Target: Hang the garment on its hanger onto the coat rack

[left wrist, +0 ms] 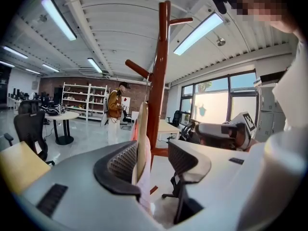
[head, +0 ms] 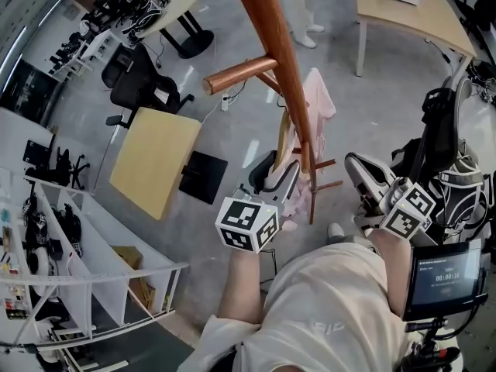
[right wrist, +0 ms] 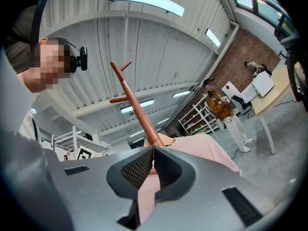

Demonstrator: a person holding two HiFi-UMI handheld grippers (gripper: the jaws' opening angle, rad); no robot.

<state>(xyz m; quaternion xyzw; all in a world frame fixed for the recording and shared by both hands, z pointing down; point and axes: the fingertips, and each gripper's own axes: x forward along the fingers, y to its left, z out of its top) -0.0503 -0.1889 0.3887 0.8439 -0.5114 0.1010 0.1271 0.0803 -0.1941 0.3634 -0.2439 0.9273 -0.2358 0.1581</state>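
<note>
The pink garment on its hanger hangs just beside the coat rack, standing up tall. The left gripper is loose, jaws wide around it. The right gripper pinches the cloth tight.

On the small dark screen, just outward of the right gripper fingers and back toward the body: one row of clock-like digits, too small to read for sure. On the marker cubes behind both the left gripper fingers and the right: black-and-white square codes, no letters. On the shirt: faint lettering, unreadable.
</note>
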